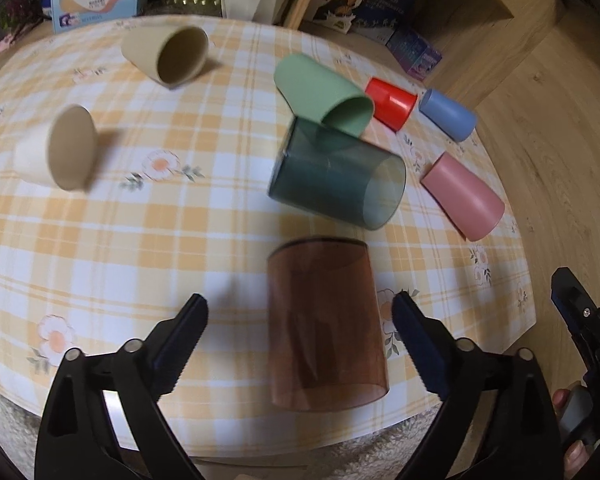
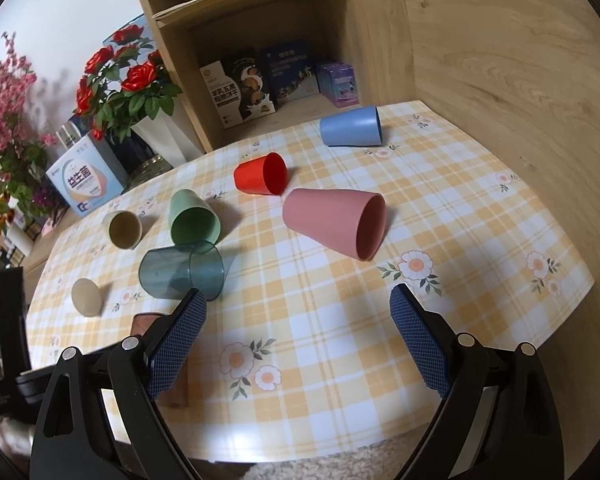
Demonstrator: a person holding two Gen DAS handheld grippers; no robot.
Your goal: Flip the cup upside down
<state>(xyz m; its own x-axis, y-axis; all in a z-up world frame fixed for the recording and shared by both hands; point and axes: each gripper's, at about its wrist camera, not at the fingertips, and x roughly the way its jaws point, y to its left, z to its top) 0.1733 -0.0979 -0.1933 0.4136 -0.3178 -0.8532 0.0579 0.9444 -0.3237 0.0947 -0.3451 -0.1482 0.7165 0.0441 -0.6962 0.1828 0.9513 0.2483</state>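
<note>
Several cups lie on their sides on the plaid tablecloth (image 1: 100,248). A translucent brown cup (image 1: 326,324) lies nearest, between the open fingers of my left gripper (image 1: 300,316), not gripped. Beyond it lie a translucent dark teal cup (image 1: 336,178), a green cup (image 1: 324,94), a red cup (image 1: 392,102), a blue cup (image 1: 448,114) and a pink cup (image 1: 464,196). Two beige cups (image 1: 168,56) (image 1: 56,148) lie at the left. My right gripper (image 2: 298,308) is open and empty above the table's near part, short of the pink cup (image 2: 336,222). The brown cup (image 2: 148,324) shows partly behind its left finger.
A wooden shelf unit (image 2: 260,40) with boxes stands behind the table. A vase of red roses (image 2: 128,80), pink flowers (image 2: 4,120) and a blue-white box (image 2: 86,178) stand at the back left. The table's front edge (image 2: 340,440) is close below the grippers.
</note>
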